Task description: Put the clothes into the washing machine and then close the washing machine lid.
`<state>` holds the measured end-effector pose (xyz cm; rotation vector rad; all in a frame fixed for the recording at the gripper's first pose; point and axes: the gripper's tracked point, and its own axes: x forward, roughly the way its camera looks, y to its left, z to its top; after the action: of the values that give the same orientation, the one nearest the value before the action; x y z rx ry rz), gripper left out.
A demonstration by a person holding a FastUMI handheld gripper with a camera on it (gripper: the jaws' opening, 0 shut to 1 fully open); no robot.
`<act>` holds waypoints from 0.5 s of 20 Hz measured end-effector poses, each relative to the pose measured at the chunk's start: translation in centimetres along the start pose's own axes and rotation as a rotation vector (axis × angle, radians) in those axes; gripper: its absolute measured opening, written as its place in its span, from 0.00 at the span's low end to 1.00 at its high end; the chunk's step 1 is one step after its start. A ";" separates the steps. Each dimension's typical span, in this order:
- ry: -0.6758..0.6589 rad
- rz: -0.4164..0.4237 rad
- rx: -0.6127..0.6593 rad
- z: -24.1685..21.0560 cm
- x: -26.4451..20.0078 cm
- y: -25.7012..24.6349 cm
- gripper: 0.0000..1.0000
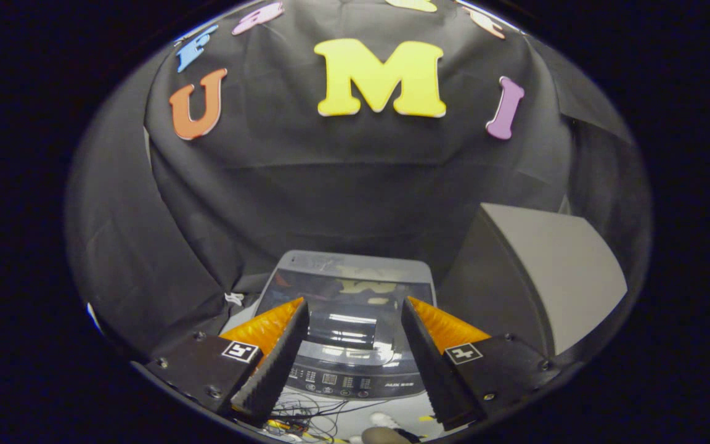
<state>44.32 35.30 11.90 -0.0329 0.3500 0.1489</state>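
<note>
We see the washing machine (350, 320) below and just ahead of the fingers, a small top-loader with its dark glossy lid (346, 308) lying flat and closed over the tub; reflections run across the glass. Its control panel (355, 383) faces us along the near edge, between the two fingers.

The gripper (353, 320) hangs above the machine with its fingers spread wide and nothing between them; the orange-backed fingers frame the lid on either side without touching it.

To the right of the machine stands a large grey box (546, 277), close beside it and rising higher than the lid. Below the panel, a tangle of thin cables (306, 414) lies on a pale floor. A small white scrap (233, 298) sits by the machine's left rear corner, against the black cloth that drapes behind everything.
</note>
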 end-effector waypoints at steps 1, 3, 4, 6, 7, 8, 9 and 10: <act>-0.033 0.013 0.003 0.6 -1.6 -0.6 0.95; -0.104 0.022 0.004 2.2 -4.8 -2.8 0.95; -0.142 0.025 0.002 2.9 -6.6 -4.0 0.95; -0.216 0.037 -0.015 3.7 -10.3 -6.5 0.95; -0.253 0.040 -0.021 4.0 -12.1 -8.1 0.96; -0.289 0.036 -0.019 4.2 -14.0 -9.8 0.96; -0.313 0.021 -0.015 3.8 -15.8 -11.8 0.96; -0.335 0.011 -0.010 3.4 -17.6 -13.6 0.97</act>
<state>31.20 19.63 21.24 -0.0159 0.0151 0.1643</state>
